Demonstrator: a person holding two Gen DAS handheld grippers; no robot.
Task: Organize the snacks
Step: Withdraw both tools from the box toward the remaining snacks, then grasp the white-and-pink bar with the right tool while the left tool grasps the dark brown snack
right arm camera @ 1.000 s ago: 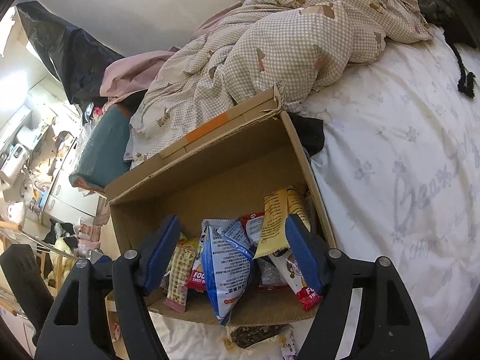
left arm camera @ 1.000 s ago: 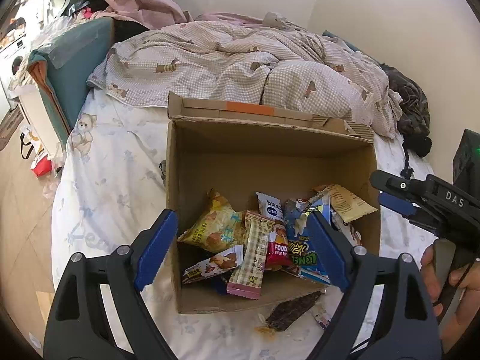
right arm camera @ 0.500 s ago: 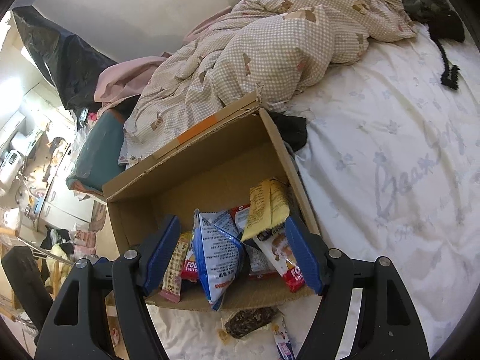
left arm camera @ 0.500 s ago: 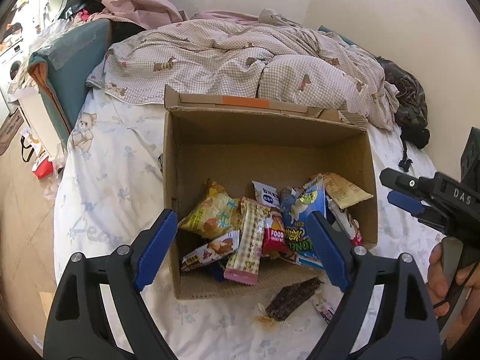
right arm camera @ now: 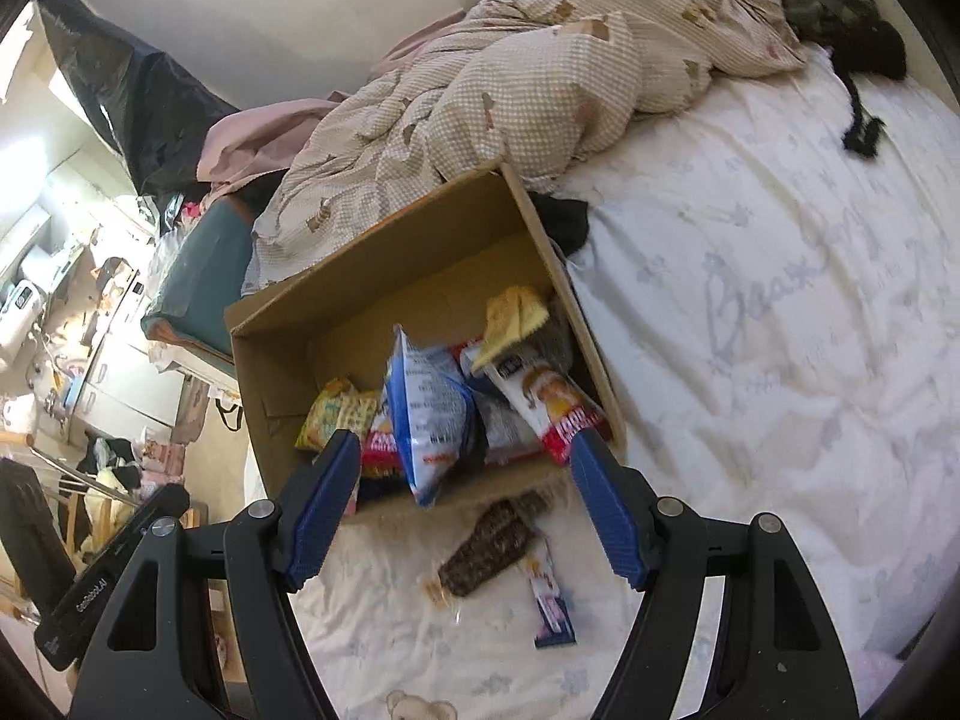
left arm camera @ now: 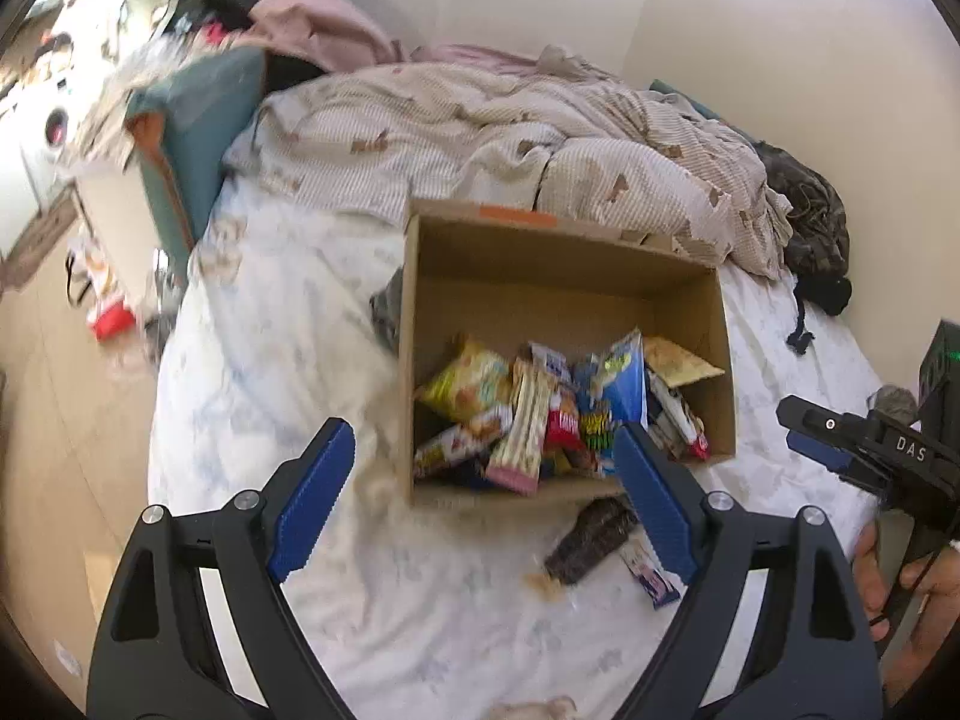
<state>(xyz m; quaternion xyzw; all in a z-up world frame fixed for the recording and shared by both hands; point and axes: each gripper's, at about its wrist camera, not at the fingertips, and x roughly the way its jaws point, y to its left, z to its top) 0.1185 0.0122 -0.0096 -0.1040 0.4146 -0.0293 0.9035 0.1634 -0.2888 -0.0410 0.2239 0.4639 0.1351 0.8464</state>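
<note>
Hovering both tongs, left tongs (left arm camera: 483, 501) and right tongs (right arm camera: 462, 504), apart and empty; dark snack bar (right arm camera: 489, 546) is lying lower centre, slanted, nearer right.

Checked quilt (left arm camera: 480, 138) bunched on white sheet (right arm camera: 780, 330) (teal cushion (left arm camera: 198, 120) beside).

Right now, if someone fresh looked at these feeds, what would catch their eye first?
The open cardboard box on the white bedsheet, with bright snack packets heaped at its near end, a blue bag tallest among them. Just outside its near wall, a dark wrapped bar and a small blue-and-white packet lie loose on the sheet. Both tools, left and right, hang open above them, holding nothing.
</note>
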